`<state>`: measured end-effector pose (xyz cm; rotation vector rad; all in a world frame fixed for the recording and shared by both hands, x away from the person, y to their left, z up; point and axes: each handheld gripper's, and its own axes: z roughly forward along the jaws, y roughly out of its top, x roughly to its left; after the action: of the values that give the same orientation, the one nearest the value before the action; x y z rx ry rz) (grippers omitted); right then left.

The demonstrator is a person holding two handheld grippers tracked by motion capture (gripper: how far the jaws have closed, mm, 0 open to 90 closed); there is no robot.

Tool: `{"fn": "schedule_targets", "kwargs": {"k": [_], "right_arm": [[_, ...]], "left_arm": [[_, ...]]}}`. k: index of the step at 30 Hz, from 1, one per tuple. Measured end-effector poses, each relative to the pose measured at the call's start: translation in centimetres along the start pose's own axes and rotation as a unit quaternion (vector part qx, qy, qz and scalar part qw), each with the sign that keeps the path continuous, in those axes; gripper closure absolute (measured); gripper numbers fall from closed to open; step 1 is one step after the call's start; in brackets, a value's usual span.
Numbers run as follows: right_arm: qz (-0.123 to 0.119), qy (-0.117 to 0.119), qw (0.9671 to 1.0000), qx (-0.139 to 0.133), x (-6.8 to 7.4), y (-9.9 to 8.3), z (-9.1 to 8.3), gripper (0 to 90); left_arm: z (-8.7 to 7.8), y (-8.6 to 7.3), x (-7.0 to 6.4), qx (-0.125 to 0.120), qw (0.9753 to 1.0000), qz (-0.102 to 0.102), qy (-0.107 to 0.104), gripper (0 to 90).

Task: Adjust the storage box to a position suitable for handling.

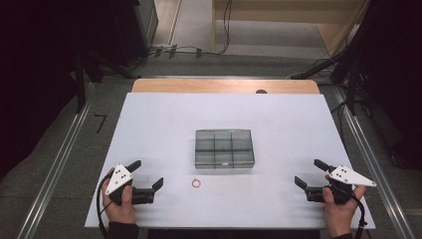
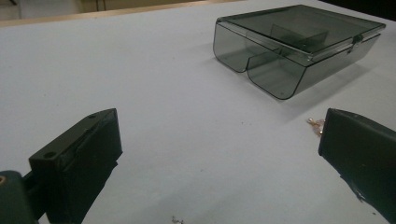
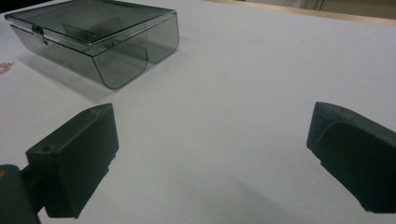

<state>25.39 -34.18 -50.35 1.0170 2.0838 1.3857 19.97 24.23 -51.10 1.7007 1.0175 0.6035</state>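
Nearest the person, both hands sit low at the front edge of the white table (image 1: pixel 149 109). The left gripper (image 1: pixel 148 175) has its jaws spread wide with nothing between them, and the right gripper (image 1: pixel 308 173) matches it, jaws wide apart over bare tabletop. Between the two, a little ahead, lies a small ring (image 1: pixel 196 183), pinkish and thin. In the left gripper view the ring (image 2: pixel 316 125) is half hidden behind one jaw, too small to make out properly. Just beyond it sits the smoky see-through box (image 1: pixel 224 148), lid down, dividers showing through; its clasp (image 2: pixel 357 38) faces the person. What lies in the compartments is hard to tell. Past the table's far edge, cables (image 1: pixel 199 50) trail across the floor.
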Motion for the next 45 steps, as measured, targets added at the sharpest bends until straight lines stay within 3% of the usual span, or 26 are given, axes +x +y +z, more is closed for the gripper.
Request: {"fn": "schedule_targets", "kwargs": {"k": [9,16,23,26,30,34,40,43,45], "right_arm": [[0.006,0.008,1.0000,-0.002,0.1,0.4,-0.4,0.7],[0.002,0.025,0.9997,-0.005,0.9,1.4,-0.1,0.7],[-0.029,0.042,0.9987,-0.004,2.3,3.9,1.5,0.8],[-0.026,0.045,0.9986,-0.007,2.4,4.8,2.2,1.4],[-0.017,0.050,0.9985,-0.012,2.3,6.1,3.1,2.6],[-0.017,0.058,0.9981,-0.013,2.4,6.8,3.5,3.6],[-0.021,0.070,0.9973,-0.006,2.3,7.9,4.9,13.6],[-0.029,0.062,0.9976,0.003,2.6,8.3,6.4,25.9],[-0.030,0.078,0.9963,0.016,2.5,8.5,7.2,32.1]], "left_arm": [[0.0,0.0,-0.2,0.002,0.9999,0.010,-0.002,0.0],[0.1,0.1,0.2,-0.003,0.9999,-0.010,-0.008,0.0],[0.7,0.6,-0.2,0.011,0.9999,-0.002,-0.001,0.0],[1.2,1.1,-0.5,0.015,0.9998,-0.005,-0.016,0.0],[1.6,2.5,-1.1,0.012,0.9997,-0.004,-0.023,0.0],[2.4,2.8,-1.2,0.022,0.9994,0.000,-0.025,0.0],[4.0,4.0,-0.9,0.026,0.9990,-0.011,-0.034,0.0],[4.7,4.5,-0.7,0.023,0.9992,-0.012,-0.031,0.0],[5.1,4.8,-0.5,0.018,0.9992,-0.018,-0.031,0.2]]}}
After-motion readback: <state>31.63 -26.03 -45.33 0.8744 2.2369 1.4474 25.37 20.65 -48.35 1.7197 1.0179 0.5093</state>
